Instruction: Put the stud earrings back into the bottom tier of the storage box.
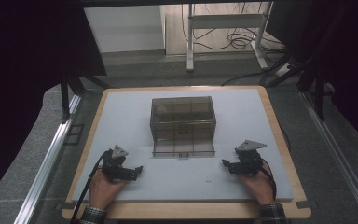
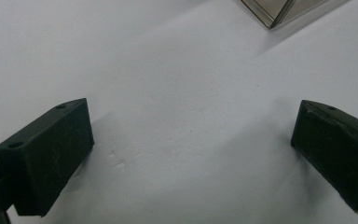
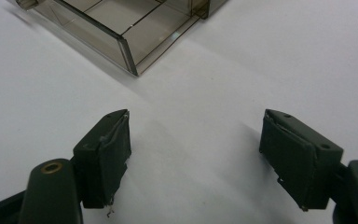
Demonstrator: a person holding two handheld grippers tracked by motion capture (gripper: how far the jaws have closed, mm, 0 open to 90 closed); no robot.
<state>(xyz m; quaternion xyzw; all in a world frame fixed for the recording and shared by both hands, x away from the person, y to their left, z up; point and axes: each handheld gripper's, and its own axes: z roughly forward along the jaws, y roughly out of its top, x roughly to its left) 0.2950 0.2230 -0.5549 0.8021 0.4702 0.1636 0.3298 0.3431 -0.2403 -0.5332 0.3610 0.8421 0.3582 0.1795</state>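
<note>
- Near the table's front edge, the left gripper and right gripper rest on the white board, jaws spread wide, nothing between them.
- Mid-board, between and beyond both grippers, sits the smoky clear box with its drawer pulled toward the front.
- Likely risk: a one-sided push could skew the drawer or slide the light box backward.
- Beyond the far edge stands a desk frame with loose cables; nothing blocks the reach.

Dim, dark-edged high view; the white worktop is evenly lit, seemingly from overhead. Close views show soft shadows and slight blur.
</note>
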